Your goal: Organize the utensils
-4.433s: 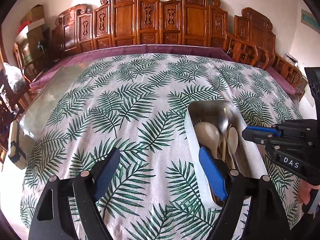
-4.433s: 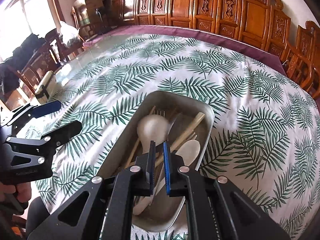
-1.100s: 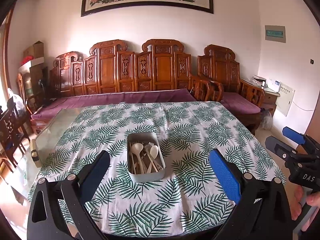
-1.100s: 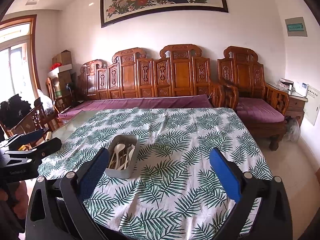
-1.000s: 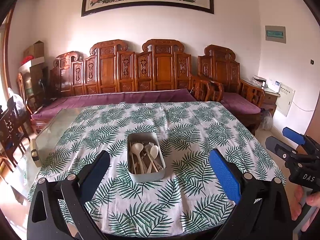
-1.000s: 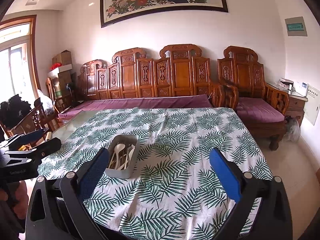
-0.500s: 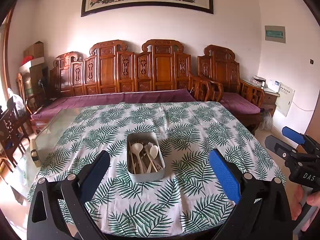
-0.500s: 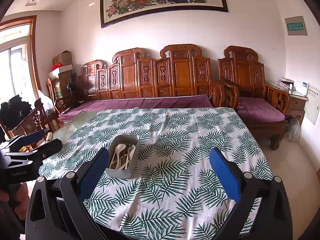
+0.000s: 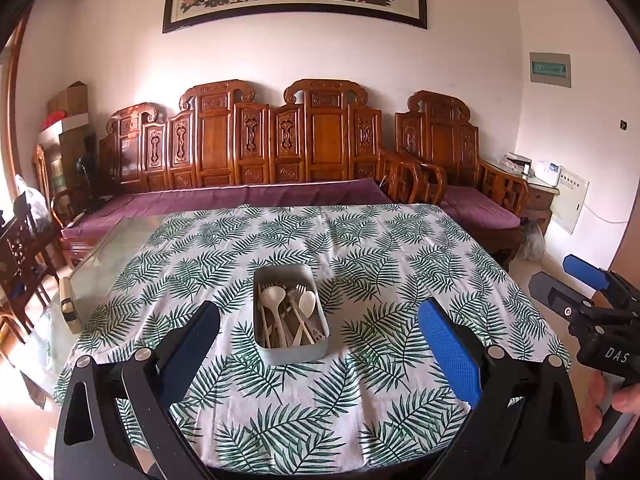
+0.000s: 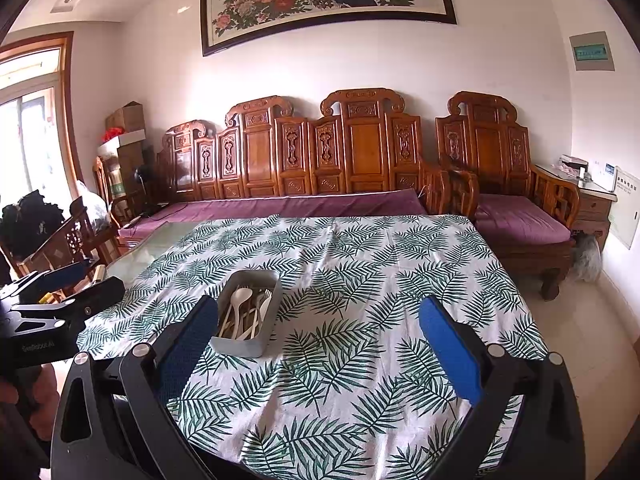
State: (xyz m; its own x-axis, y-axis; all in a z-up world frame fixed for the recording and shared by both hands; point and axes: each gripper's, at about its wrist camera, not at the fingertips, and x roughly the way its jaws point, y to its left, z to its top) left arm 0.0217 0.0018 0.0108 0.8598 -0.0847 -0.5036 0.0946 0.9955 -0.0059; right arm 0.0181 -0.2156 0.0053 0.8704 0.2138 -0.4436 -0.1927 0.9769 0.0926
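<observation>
A grey rectangular utensil box (image 9: 298,350) stands in the middle of the table on a palm-leaf tablecloth (image 9: 360,256). It holds white spoons (image 9: 273,295), forks and chopsticks, lying lengthwise. The box also shows in the right wrist view (image 10: 240,347). My left gripper (image 9: 320,344) is open and empty, held back from the table's near edge. My right gripper (image 10: 320,348) is open and empty too, off to the right; it shows in the left wrist view (image 9: 576,280).
A carved wooden bench with purple cushions (image 9: 240,196) runs behind the table. A wooden armchair (image 10: 520,216) stands at the right. Bare glass tabletop (image 9: 116,248) shows at the left. Dark chairs (image 10: 68,240) stand at the left.
Over four seconds both grippers pulled far back from the box; my right gripper opened. In the last second nothing has visibly moved.
</observation>
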